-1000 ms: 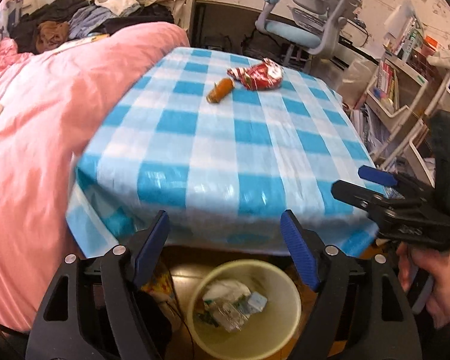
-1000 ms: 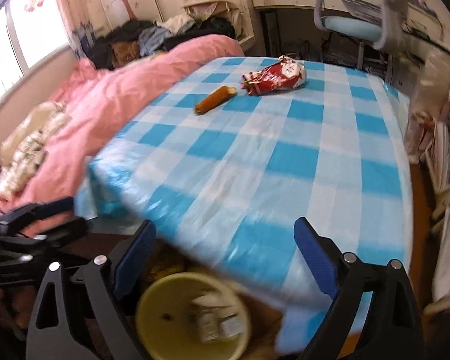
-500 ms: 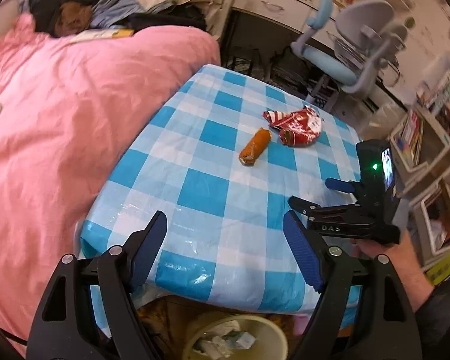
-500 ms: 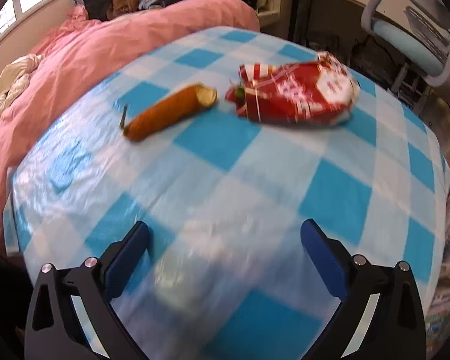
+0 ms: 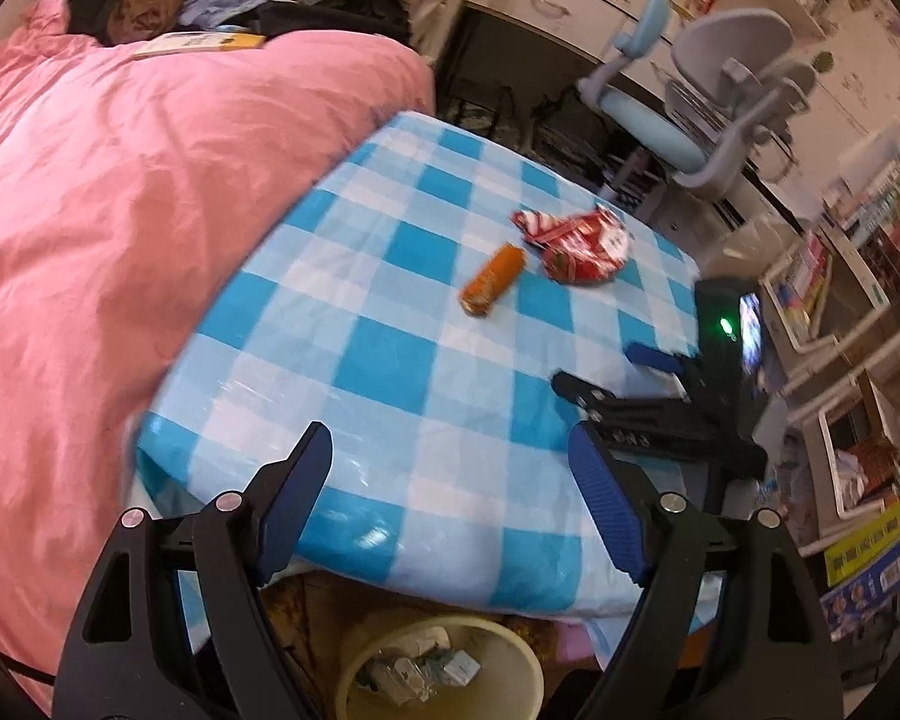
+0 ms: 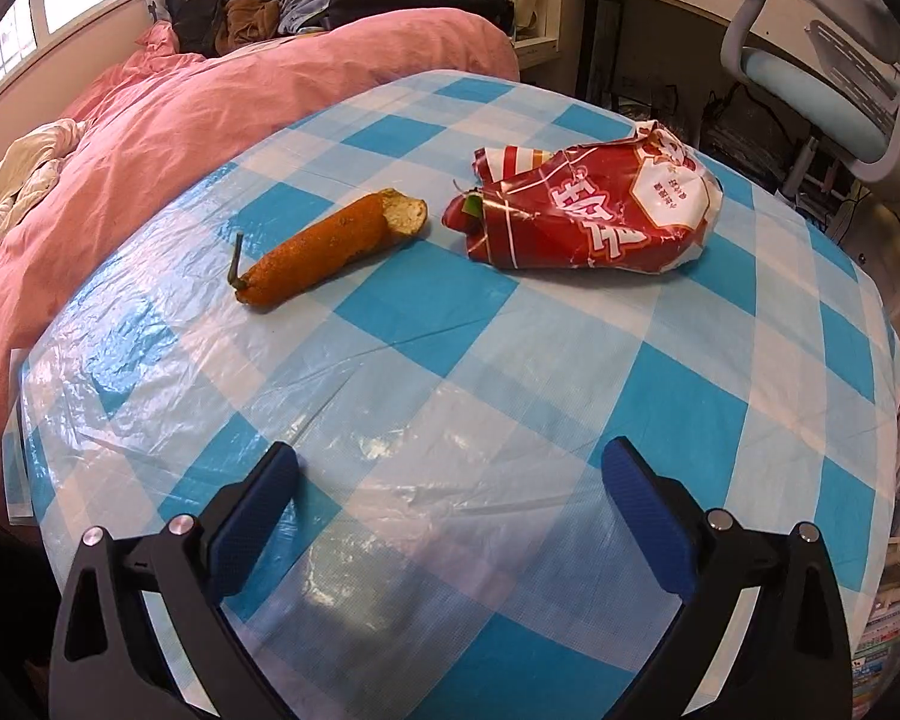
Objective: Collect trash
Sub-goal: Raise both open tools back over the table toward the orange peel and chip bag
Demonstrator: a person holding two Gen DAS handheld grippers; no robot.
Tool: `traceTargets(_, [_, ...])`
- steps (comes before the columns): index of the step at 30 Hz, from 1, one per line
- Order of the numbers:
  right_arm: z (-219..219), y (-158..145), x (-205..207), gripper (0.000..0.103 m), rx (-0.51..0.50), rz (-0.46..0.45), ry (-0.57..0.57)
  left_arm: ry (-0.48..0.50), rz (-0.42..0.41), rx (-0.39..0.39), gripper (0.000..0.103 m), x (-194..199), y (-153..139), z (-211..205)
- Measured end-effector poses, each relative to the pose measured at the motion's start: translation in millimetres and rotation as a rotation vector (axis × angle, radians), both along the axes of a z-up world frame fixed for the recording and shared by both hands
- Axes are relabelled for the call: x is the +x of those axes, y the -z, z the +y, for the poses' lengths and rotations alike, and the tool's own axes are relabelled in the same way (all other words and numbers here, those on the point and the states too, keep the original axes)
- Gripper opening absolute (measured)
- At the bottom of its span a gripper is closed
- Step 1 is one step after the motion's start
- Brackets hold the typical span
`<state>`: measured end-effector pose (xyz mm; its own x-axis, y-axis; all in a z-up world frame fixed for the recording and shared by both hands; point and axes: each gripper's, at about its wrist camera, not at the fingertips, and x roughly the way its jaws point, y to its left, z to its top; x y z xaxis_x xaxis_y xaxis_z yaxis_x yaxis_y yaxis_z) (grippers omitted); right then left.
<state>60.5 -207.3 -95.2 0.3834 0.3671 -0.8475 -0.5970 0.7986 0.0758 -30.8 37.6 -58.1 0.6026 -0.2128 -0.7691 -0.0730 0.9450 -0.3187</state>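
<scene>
Fingers spread wide and empty on both tools: the right gripper point(image 6: 450, 498) now hangs low over the near half of the desk point(image 6: 720, 396), having swung in from beyond its near edge, where a second ago it looked down past the checked cloth. Its jaws finished opening on the way. The left gripper's point(image 5: 450, 492) jaws are widening too, with nothing between them, poised over the near edge with the trash bin point(image 5: 528, 669) below on the floor. Both tools tilt steeply downward. The move puts the remaining litter within reach: a bitten orange food scrap point(image 6: 324, 246) and a crumpled red snack bag point(image 6: 594, 210) lie side by side, apart, toward the desk's far edge. Neither is touched yet; a pickup looks next, likely by the right tool.
</scene>
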Motion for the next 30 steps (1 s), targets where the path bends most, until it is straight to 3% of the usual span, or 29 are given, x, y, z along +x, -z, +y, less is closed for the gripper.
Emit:
traceTargets(5, [0.6,0.2,0.1,0.097,0.0,0.0,0.0,0.06,-0.012,0.011,0.078,-8.9,-1.3,-10.6])
traceTargets(10, [0.1,0.1,0.0,0.097,0.0,0.0,0.0,0.059,0.0,-0.04,0.078,-10.1,-1.9,-5.1])
traceTargets(14, [1.1,0.3,0.2,0.097,0.0,0.0,0.0,0.078,-0.032,-0.026,0.078,-13.2,-9.3,-8.9])
traceTargets(25, [2.2,0.4,0.3,0.097,0.0,0.0,0.0,0.019,-0.011,0.013,0.078,-0.6,-4.3,2.5])
traceTargets(30, [0.4,0.1,-0.1,0.097,0.0,0.0,0.0,-0.028,0.003,0.035,0.078,26.3,-6.4,23.1])
